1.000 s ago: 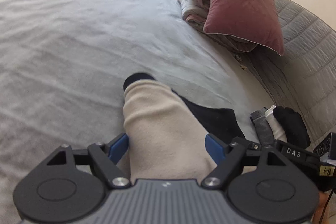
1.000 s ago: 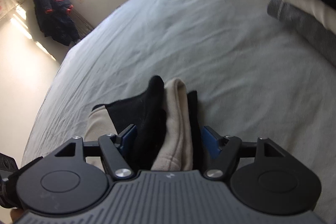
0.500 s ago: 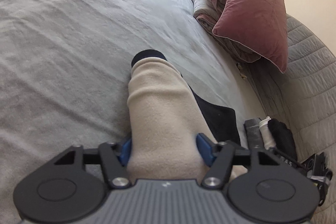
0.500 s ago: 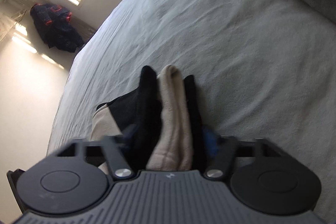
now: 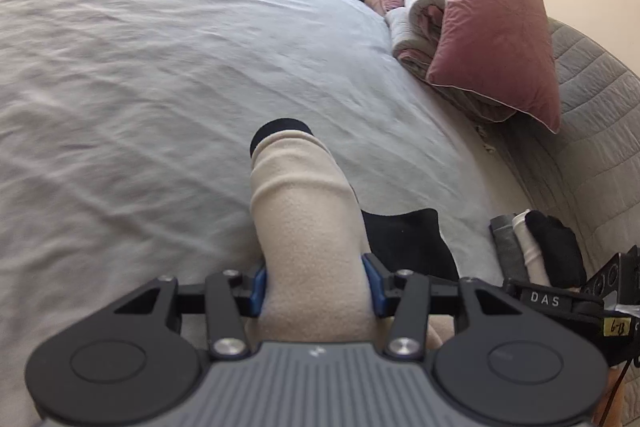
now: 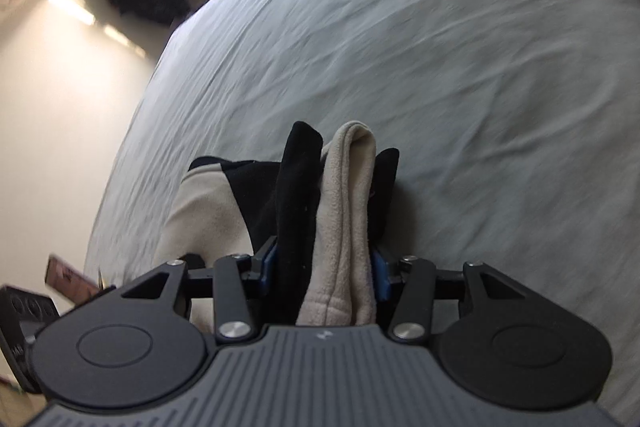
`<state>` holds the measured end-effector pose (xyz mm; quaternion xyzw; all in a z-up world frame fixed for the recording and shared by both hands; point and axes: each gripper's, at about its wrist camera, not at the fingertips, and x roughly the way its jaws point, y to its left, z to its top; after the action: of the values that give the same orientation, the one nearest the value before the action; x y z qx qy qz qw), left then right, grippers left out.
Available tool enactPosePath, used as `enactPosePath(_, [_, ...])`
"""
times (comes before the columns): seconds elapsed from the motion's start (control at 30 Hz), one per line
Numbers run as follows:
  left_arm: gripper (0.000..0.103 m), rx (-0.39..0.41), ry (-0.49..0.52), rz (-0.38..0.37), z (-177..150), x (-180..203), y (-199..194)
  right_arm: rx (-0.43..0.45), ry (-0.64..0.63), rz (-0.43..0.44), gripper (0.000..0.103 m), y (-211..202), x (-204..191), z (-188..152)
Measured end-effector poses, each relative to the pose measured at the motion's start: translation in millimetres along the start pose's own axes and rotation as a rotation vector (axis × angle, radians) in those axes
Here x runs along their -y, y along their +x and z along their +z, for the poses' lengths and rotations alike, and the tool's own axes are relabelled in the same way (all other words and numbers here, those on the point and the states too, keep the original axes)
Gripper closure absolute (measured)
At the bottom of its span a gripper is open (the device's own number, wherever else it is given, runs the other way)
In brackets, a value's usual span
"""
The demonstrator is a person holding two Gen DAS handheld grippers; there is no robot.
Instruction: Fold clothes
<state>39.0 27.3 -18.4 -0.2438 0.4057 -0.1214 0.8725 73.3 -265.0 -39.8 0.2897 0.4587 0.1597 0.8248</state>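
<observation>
Pillow (image 5: 496,39) farther, left view only.

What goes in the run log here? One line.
left hand-held gripper: shut on beige-and-black garment | right hand-held gripper: shut on same | over bed sheet

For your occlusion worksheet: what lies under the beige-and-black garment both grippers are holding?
Under the beige-and-black garment only the grey bedsheet shows around its edges. Whatever sits directly beneath the fabric is covered and cannot be seen.
</observation>
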Motion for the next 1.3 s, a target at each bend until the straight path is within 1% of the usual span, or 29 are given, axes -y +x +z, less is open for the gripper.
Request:
enactPosePath(0.13, [0.054, 0.000, -0.021, -0.002, -18, -25, -23, 0.038, -0.059, -0.033, 0.052, -11, -16, -15])
enactPosePath(0.23, [0.053, -0.003, -0.025, -0.002, -27, -35, -27, 0.066, -0.103, -0.058, 0.048, -19, -28, -26])
enactPosePath(0.3, [0.051, -0.005, -0.020, 0.013, -29, -37, -28, 0.085, -0.132, -0.074, 0.047, -24, -37, -34])
enactPosePath(0.47, [0.051, 0.121, 0.055, 0.010, -24, -34, -51, 0.133, -0.205, -0.116, 0.047, -37, -57, -53])
enactPosePath(0.53, [0.051, 0.187, 0.091, 0.010, -21, -31, -62, 0.200, -0.258, -0.120, 0.049, -41, -64, -59])
enactPosePath(0.57, [0.051, 0.227, 0.117, 0.010, -19, -29, -68, 0.233, -0.278, -0.117, 0.051, -41, -66, -61])
enactPosePath(0.6, [0.051, 0.265, 0.143, 0.008, -18, -27, -73, 0.264, -0.294, -0.114, 0.060, -40, -68, -64])
enactPosePath(0.63, [0.051, 0.295, 0.175, 0.003, -17, -25, -77, 0.282, -0.302, -0.108, 0.066, -38, -69, -64])
enactPosePath(0.67, [0.051, 0.303, 0.201, -0.003, -17, -24, -77, 0.291, -0.305, -0.102, 0.068, -34, -71, -64])
enactPosePath(0.73, [0.051, 0.308, 0.250, -0.014, -18, -20, -73, 0.313, -0.332, -0.084, 0.073, -27, -77, -63])
enactPosePath(0.8, [0.051, 0.305, 0.293, -0.024, -20, -17, -67, 0.336, -0.365, -0.064, 0.074, -20, -85, -62])
enactPosePath(0.87, [0.052, 0.289, 0.334, -0.027, -25, -15, -57, 0.351, -0.422, -0.070, 0.074, -12, -92, -64])
enactPosePath(0.97, [0.052, 0.258, 0.453, -0.019, -38, -9, -42, 0.357, -0.525, -0.112, 0.074, 1, -99, -69])
enactPosePath(1.07, [0.051, 0.223, 0.563, 0.004, -53, -6, -31, 0.326, -0.557, -0.164, 0.074, 19, -92, -70])
enactPosePath(1.1, [0.051, 0.214, 0.598, 0.014, -58, -6, -29, 0.314, -0.560, -0.184, 0.076, 25, -88, -70])
enactPosePath(1.13, [0.051, 0.208, 0.634, 0.024, -63, -5, -27, 0.297, -0.567, -0.210, 0.084, 31, -85, -70])
enactPosePath(1.2, [0.051, 0.197, 0.701, 0.028, -69, -5, -25, 0.267, -0.587, -0.255, 0.085, 42, -80, -71])
enactPosePath(1.27, [0.051, 0.201, 0.725, 0.029, -72, -6, -26, 0.264, -0.602, -0.263, 0.085, 45, -78, -72])
enactPosePath(1.3, [0.051, 0.200, 0.718, 0.027, -71, -7, -26, 0.264, -0.602, -0.270, 0.085, 45, -79, -73])
